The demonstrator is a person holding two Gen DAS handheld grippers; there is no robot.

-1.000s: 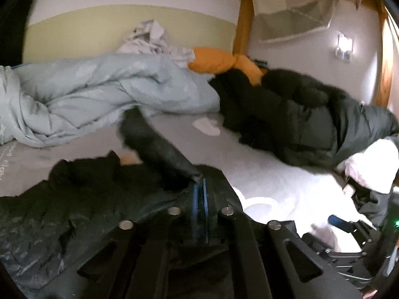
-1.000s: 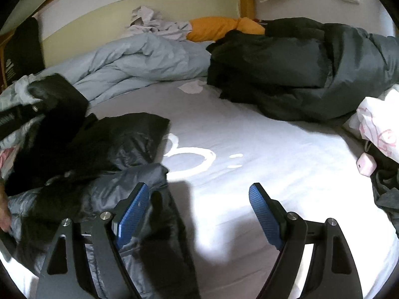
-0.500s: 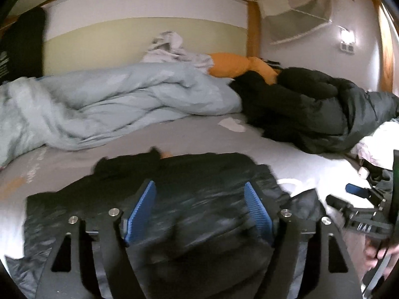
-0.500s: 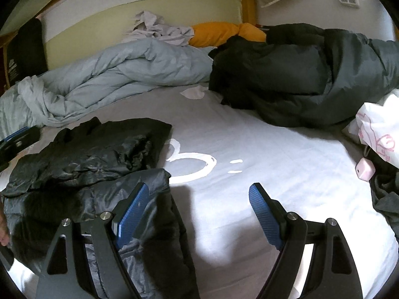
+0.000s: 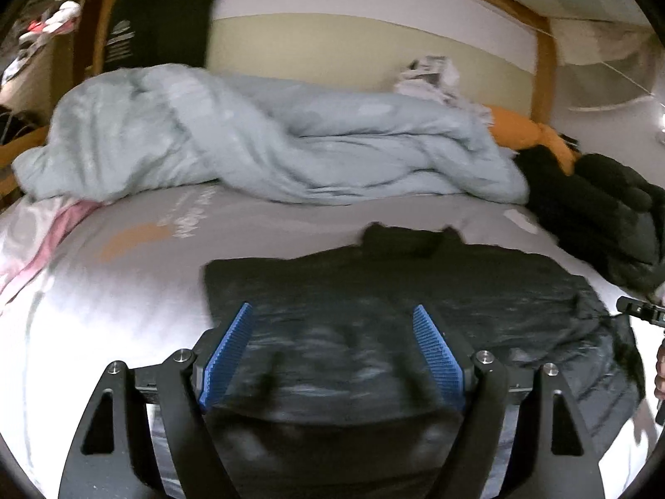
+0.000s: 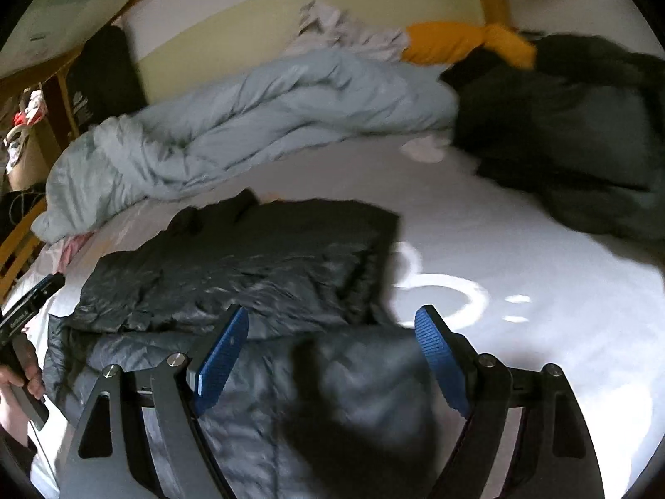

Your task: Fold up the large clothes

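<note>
I am looking down over the bed (image 6: 540, 291), its pale sheet printed with a white ring shape and some lettering. The dark puffer jacket (image 6: 257, 274) is lying spread on the near part of the sheet, partly folded over itself. Behind it a light blue duvet (image 5: 270, 137) is lying bunched along the wall side, with a crumpled pale cloth (image 6: 341, 33) and an orange pillow (image 6: 457, 41) sitting at its far end. Another dark coat (image 6: 561, 124) is lying heaped toward the right corner, just beside the duvet. A pink-and-white cloth (image 5: 45, 233) is lying at the left edge.
</note>
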